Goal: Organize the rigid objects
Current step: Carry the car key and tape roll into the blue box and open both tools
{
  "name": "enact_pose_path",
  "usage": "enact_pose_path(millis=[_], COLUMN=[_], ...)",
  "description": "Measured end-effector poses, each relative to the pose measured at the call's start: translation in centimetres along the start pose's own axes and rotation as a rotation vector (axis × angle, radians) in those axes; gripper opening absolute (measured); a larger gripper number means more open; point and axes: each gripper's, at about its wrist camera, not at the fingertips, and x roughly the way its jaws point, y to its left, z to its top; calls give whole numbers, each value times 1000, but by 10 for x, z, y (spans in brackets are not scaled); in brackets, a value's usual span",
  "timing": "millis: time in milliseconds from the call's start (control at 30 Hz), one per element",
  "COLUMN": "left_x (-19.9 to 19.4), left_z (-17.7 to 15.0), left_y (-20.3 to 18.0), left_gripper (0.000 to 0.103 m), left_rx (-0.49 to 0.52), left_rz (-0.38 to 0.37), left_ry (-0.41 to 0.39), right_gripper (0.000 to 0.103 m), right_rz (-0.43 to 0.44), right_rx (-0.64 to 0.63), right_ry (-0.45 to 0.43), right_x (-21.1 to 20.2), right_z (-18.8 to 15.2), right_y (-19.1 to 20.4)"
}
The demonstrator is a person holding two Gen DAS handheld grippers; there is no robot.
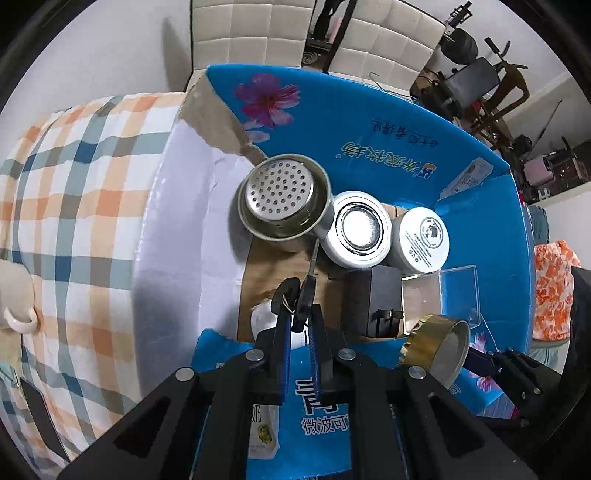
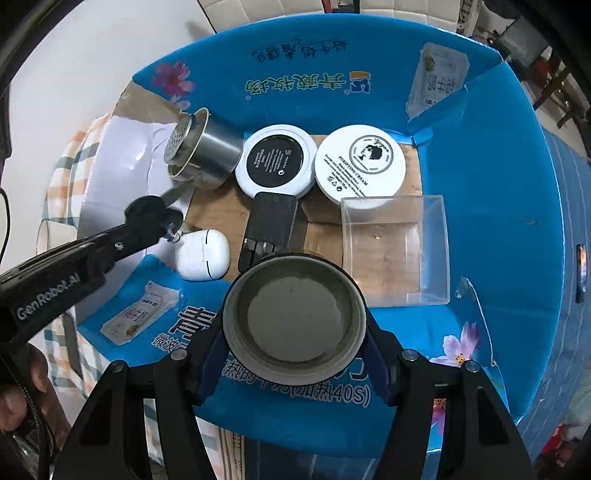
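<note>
My left gripper [image 1: 297, 314] is shut on a bunch of black-headed keys [image 1: 306, 291] and hangs over the left part of an open blue cardboard box [image 1: 369, 122]. One key blade points at a steel strainer cup [image 1: 284, 199]. My right gripper [image 2: 295, 332] is shut on a round gold-sided lid [image 2: 295, 314], hollow side facing the camera, above the box's near wall [image 2: 498, 184]. On the box floor lie two white cream jars [image 2: 277, 162] [image 2: 360, 162], a black charger [image 2: 271, 221], a white earbud case [image 2: 201, 254] and a clear plastic box [image 2: 395, 251].
The box sits on a plaid cloth [image 1: 74, 203]. A cream cup [image 1: 14, 295] stands at the far left on that cloth. White padded chairs [image 1: 251, 33] and dark furniture stand behind the box. A hand [image 2: 22, 387] grips the left tool.
</note>
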Motion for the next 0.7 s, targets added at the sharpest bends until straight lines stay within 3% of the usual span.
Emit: enact_pose_path(millis=[333,367,433,600,667,700], left_x=[1,1,2,0,-2,-6], left_z=[1,-1,-3,-12,-14,-16], left_y=[0,0,0,3,3,3], left_gripper=[10,13,31,37,45,56], left_rx=[21,25,26,16,16,15], left_rz=[-4,7,25,43,59,63], left_ry=[37,41,52,65,65,57], right_gripper=[68,68,68,70,73,77], right_rz=[16,21,33,37,30,25], right_rx=[23,33,45,40,35,31], right_ry=[37,45,56,67,59,52], right_x=[16,19,19,19,13,11], right_z=[3,2,-1,-5,-7,-8], right_y=[8,6,-2,-3,-4,-4])
